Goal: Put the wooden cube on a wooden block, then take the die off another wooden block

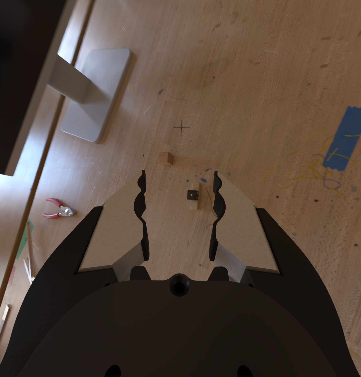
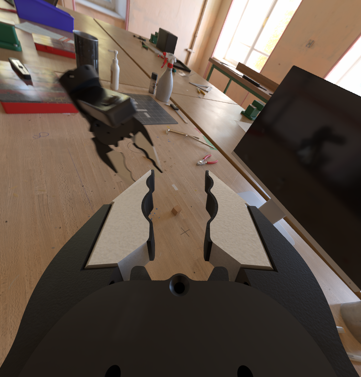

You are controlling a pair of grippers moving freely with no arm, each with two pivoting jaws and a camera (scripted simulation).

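Note:
A small wooden cube [image 1: 166, 158] sits on the wooden table [image 1: 257, 81], just beyond my left gripper [image 1: 179, 173]. That gripper is open, empty and above the table. A black die [image 1: 192, 194] rests on a pale wooden block [image 1: 196, 204] lying between the fingers in the left wrist view. My right gripper [image 2: 179, 172] is open and empty, with the cube [image 2: 176, 210] framed between its fingers. The left gripper [image 2: 138, 169] shows blurred at upper left there. The die is hidden in the right wrist view.
A monitor [image 2: 308, 163] on a grey stand [image 1: 98, 95] lines one table edge. Red pliers [image 1: 58, 208], blue tape [image 1: 343, 138] and a pencilled cross [image 1: 181, 127] are on the table. Farther off stand a spray bottle [image 2: 165, 81], a dark cutting mat [image 2: 155, 110] and red trays [image 2: 32, 102].

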